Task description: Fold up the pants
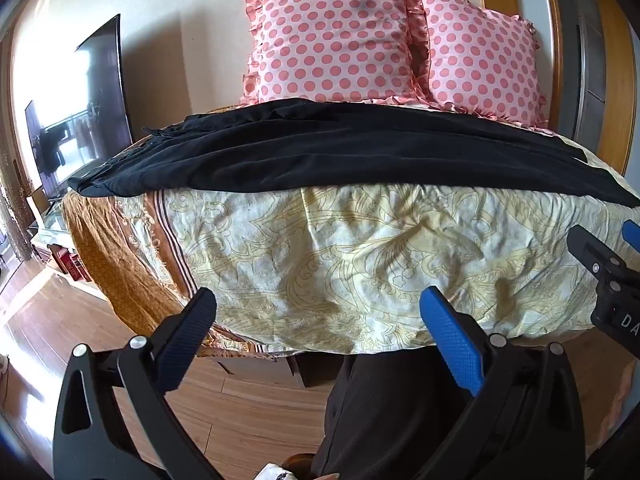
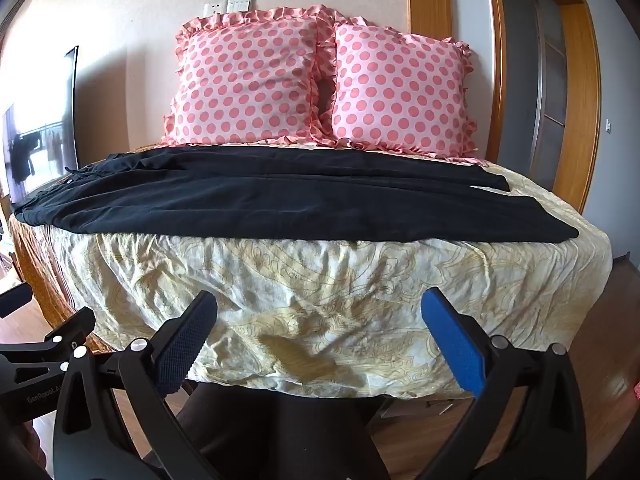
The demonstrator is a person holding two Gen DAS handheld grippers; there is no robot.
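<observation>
Both my left tongs point(image 1: 316, 320) and right tongs point(image 2: 318, 320) gaped, empty, short of the bed point(image 2: 320, 280). The black pants point(image 2: 280, 200) lay flat across it, waistband left (slippery fabric: pinching one layer would drag them askew).

The bed point(image 2: 320, 300) filled the middle of both views, covered by a wrinkled cream sheet point(image 1: 340, 264) with a yellow leaf pattern that hung over its near edge. At the left of the frame an orange-brown patterned border point(image 1: 104, 256) of the cover draped down the side. The black pants point(image 2: 280, 200) lay flat directly on the sheet, stretched across the frame from left to right, legs side by side. Behind them, at the top of the frame, two pink polka-dot pillows point(image 2: 248, 80) point(image 2: 400, 92) stood propped side by side at the head of the bed
</observation>
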